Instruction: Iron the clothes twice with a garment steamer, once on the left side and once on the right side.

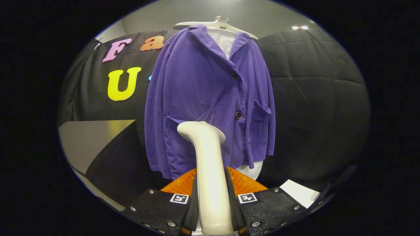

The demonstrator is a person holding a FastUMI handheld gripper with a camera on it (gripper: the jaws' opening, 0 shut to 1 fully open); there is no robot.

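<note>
Steamer (210, 164) between tongs (211, 200) (jacket (203, 98) beyond)

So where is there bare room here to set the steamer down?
The grey tabletop, left of the purple jacket and below the black cloth wall, looks bare. A pale strip lies low on the right. Straight ahead is crowded: the tongs are shut on the white steamer, its head close to the jacket's lower front.

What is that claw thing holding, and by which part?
The gripper is shut on the cream plastic garment steamer, clamping its handle; its head points at the purple corduroy jacket.
</note>
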